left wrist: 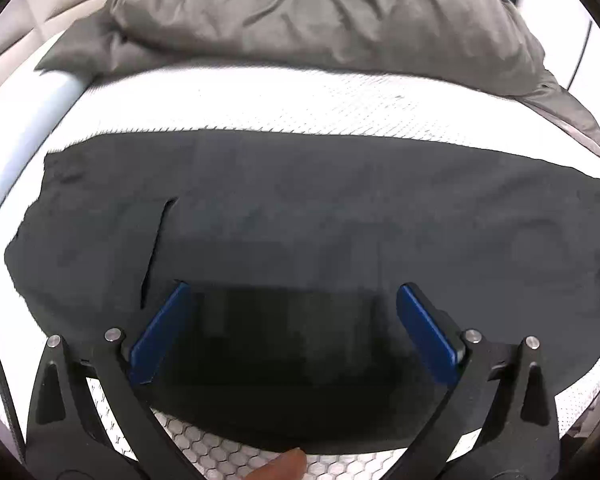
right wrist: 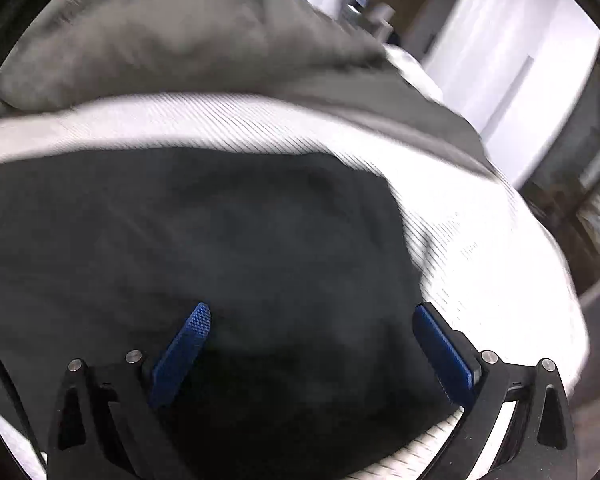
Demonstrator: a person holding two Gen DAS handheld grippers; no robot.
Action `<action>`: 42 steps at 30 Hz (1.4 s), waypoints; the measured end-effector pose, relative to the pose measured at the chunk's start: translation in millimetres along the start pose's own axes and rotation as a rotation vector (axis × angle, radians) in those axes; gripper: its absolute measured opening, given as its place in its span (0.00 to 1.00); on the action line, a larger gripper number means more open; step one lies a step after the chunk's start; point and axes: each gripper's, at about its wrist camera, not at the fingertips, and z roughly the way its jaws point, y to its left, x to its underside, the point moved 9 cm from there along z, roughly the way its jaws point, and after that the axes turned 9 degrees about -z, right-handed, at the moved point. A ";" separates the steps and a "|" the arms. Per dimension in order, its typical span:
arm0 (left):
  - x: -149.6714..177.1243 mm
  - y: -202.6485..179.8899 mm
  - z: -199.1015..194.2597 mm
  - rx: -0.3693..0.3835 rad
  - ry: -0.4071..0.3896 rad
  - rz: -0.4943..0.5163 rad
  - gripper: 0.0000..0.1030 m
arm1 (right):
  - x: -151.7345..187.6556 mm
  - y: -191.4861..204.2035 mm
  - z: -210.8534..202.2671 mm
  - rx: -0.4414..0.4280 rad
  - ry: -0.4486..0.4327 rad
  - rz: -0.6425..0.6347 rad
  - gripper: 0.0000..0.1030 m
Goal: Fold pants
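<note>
Left tongs [left wrist: 292, 292] stood wide apart, their blue pads [left wrist: 160, 336] holding nothing and poised over the near part of the pants [left wrist: 300, 208]; whether the pad tips touched the cloth could not be told. Right tongs [right wrist: 312, 312] were likewise spread wide and empty, the left pad over the pants and the right pad at the pants' right edge, where the dark cloth met the mattress [right wrist: 480, 248]. A fingertip [left wrist: 284, 466] showed just below the near hem of the pants, between the black arms of the left tongs. The pants, black, lay spread flat across the white mattress [left wrist: 260, 104], their long side running left to right, with a slit-like pocket opening [left wrist: 156, 248] on their left part. The mattress cover bore a fine honeycomb texture, clearest just nearer than the pants. Beyond the pants, past a bare band of mattress, a rumpled grey duvet [left wrist: 320, 12] was heaped; the same duvet [right wrist: 160, 40] filled the far side of the right wrist view, much blurred. To the left of the pants, a pale blue object [left wrist: 32, 132] lay at the mattress edge; its nature could not be told. To the right of the pants, beyond the bed, white walls [right wrist: 520, 40] and dim furnishings appeared, too blurred to identify.
</note>
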 end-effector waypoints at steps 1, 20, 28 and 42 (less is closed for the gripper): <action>-0.4 -1.2 3.0 -0.008 0.009 0.002 0.99 | -13.5 8.6 0.3 -0.016 -0.019 -0.011 1.00; 2.5 -5.8 39.1 -0.025 0.064 0.033 1.00 | -66.1 45.8 102.2 0.003 0.108 -0.026 0.79; 2.2 -5.3 33.6 -0.046 0.045 0.001 1.00 | -45.3 0.4 93.9 0.021 0.105 0.112 0.79; 39.7 -97.5 23.3 0.077 0.090 0.195 1.00 | 78.5 15.9 3.3 -0.130 0.035 0.030 0.94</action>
